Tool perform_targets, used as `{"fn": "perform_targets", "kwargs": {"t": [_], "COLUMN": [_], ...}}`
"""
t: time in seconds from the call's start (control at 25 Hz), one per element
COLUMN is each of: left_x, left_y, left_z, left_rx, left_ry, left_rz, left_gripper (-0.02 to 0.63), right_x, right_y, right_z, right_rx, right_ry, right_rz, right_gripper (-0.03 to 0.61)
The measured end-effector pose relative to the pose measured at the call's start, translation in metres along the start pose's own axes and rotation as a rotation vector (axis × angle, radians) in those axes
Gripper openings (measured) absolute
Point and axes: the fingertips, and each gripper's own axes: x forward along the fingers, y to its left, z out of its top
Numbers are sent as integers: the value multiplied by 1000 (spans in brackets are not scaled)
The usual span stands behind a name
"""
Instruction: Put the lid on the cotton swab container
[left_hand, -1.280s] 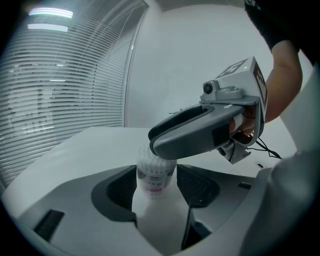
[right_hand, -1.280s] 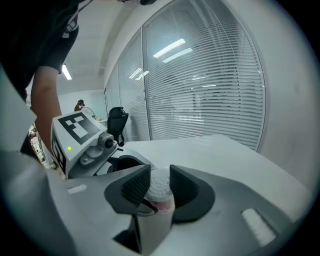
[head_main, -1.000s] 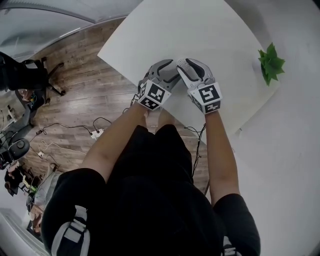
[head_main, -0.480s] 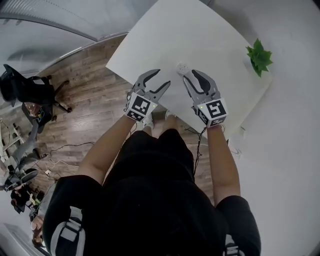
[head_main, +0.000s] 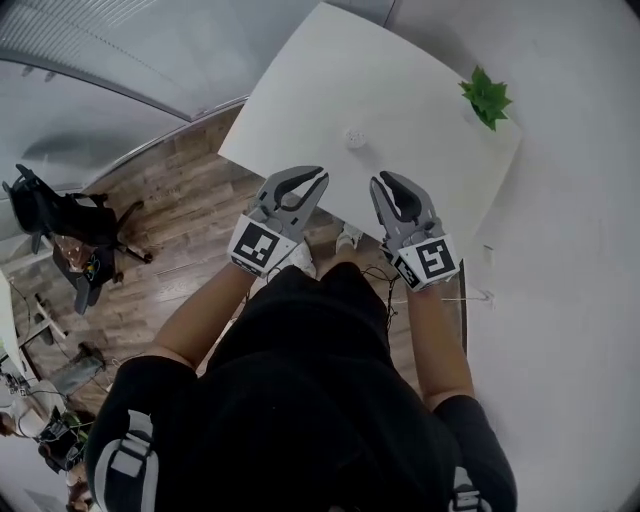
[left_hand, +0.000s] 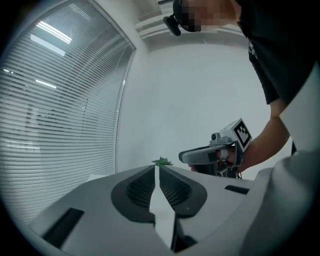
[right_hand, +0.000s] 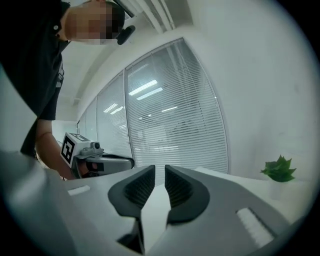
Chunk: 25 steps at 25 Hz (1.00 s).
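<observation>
head view: a small round white cotton swab container (head_main: 352, 137) sits on the white table (head_main: 420, 60), well beyond the grey left gripper (head_main: 303, 186) and grey right gripper (head_main: 392, 190) at the near edge. the lid is too small to judge, so check it lies flush.
left gripper view: jaws closing, nearly together, empty.
right gripper view: jaws closing, narrow gap, empty.
</observation>
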Motion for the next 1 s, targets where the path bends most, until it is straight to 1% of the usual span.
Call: {"fn": "perform_targets", "kwargs": {"t": [0.12,0.24,0.4,0.6,0.8,1.0], "left_x": [-11,-23,-36,-51,-60,-65], "left_y": [-14,-26,-39,-51,-63,-65], "left_z": [30,50,69,83,95,100], "left_rx": [27,55,80,95,102,102], "left_ry": [-41,-52,-66,-72,-87,-93], "left_rz": [-45,-80,-102,-127,-137,-139], "left_gripper": [11,8,8,8,8,8], "right_x": [-16,-29,-42,-57,-70,-74], "right_y": [20,39,53,66,75,80], "right_z": [25,45,57,69,80,88], "right_rx": [-18,-32,-48,-59,-74,-94], "right_ry": [-50,-81,-88,-103,-116,-126], "right_rz": [-25,-49,-84,-129,-140,-144], "right_gripper": [45,12,12,12,11,11]}}
